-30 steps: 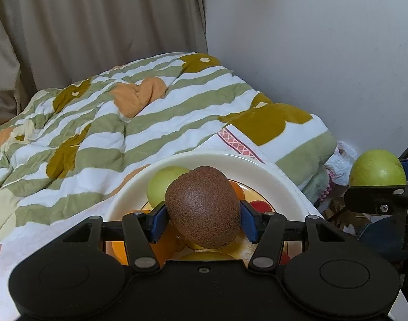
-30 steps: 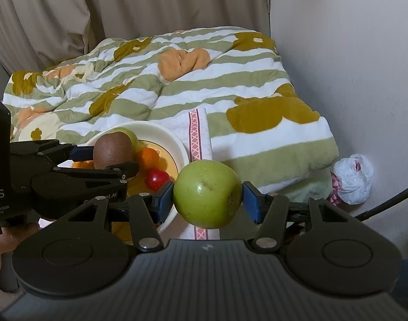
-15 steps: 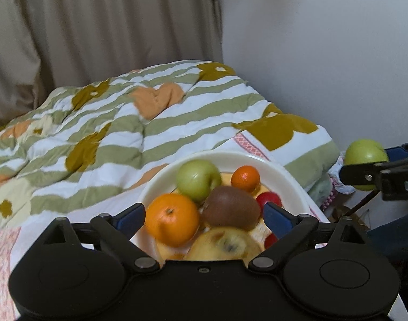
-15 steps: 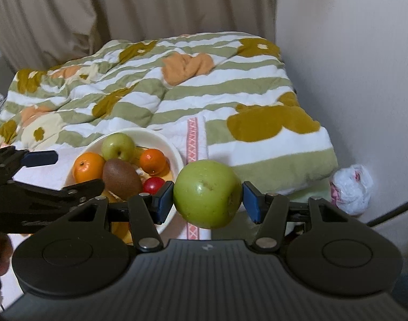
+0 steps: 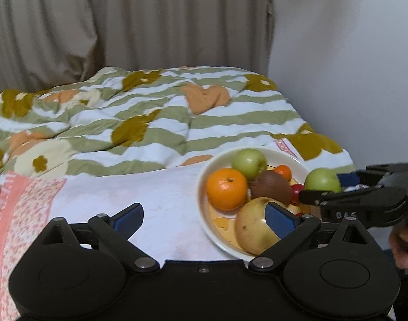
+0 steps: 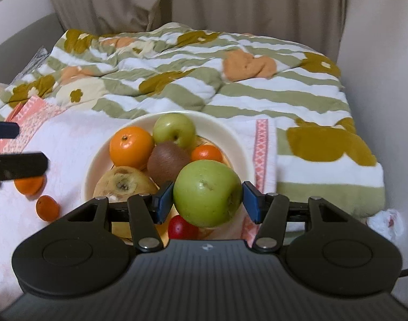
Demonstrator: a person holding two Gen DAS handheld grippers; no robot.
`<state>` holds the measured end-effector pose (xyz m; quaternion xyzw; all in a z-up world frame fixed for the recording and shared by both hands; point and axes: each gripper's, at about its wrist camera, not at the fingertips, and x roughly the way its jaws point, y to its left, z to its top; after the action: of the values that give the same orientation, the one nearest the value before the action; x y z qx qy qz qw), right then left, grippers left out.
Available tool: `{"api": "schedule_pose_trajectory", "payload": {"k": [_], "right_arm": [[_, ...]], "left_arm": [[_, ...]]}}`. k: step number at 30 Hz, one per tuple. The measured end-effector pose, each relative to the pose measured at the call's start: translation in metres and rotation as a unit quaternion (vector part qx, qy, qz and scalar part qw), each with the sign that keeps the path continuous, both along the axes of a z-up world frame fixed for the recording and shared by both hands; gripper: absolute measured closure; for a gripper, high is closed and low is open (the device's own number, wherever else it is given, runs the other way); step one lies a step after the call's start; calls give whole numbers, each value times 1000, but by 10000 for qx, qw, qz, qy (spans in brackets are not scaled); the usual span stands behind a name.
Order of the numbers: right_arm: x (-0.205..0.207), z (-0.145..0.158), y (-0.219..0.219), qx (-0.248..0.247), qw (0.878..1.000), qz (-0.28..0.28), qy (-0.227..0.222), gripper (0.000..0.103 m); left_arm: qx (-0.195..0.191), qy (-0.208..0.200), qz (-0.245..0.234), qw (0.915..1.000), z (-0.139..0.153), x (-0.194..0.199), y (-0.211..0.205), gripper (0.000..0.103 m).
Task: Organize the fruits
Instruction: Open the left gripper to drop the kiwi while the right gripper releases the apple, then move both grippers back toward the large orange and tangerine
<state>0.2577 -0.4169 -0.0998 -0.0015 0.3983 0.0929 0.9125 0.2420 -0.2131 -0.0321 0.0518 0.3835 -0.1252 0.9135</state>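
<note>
A cream bowl (image 6: 238, 139) on a white cloth holds an orange (image 6: 131, 147), a green apple (image 6: 174, 129), a brown kiwi (image 6: 167, 161), a small mandarin (image 6: 206, 153), a yellowish fruit (image 6: 123, 183) and a small red fruit (image 6: 182, 227). My right gripper (image 6: 206, 200) is shut on a second green apple (image 6: 206, 192), which hangs over the bowl's near right side. My left gripper (image 5: 204, 215) is to the left of the bowl (image 5: 204, 187), and its jaws are opening wide with nothing between them. The held apple (image 5: 321, 180) also shows at the right in the left wrist view.
Two small oranges (image 6: 30, 184) (image 6: 47, 208) lie on the cloth left of the bowl. A striped quilt (image 6: 230, 88) covers the bed behind, with curtains beyond and a wall to the right. A crumpled plastic bag (image 6: 386, 220) lies by the bed's right corner. A hand (image 5: 402, 243) holds the right gripper.
My left gripper let go of the kiwi, which now lies in the bowl, then opened and drew back to the left. My right gripper carried the apple over the bowl.
</note>
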Motion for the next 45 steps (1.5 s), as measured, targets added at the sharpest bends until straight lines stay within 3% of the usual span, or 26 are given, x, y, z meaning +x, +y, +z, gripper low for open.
{"api": "schedule_pose_trajectory", "payload": {"k": [6,8,9,18,29,45], "right_arm": [[3,-9,5,11,9999,133,60,31],[0,-8,7,7,9998,203,-41,14],[-2,-6,7,-55,9997,189,-113,1],[-20,8,3,-273,9991,69,-322,0],[-71,54,0,-383,9963,-33,-771,0],[-135,106,31,-294,9963,-138,-799,0]], "left_arm": [[35,26,155,9999,-2,-5,10,3],[50,71,219,9997,-3,-6,12,3],[53,79,250,9996,-3,-7,13,3],[-48,7,337,9994,6,-27,16,3],[-106,-435,444,9980,38,-70,22,3],[80,-932,780,9926,75,-137,87,0]]}}
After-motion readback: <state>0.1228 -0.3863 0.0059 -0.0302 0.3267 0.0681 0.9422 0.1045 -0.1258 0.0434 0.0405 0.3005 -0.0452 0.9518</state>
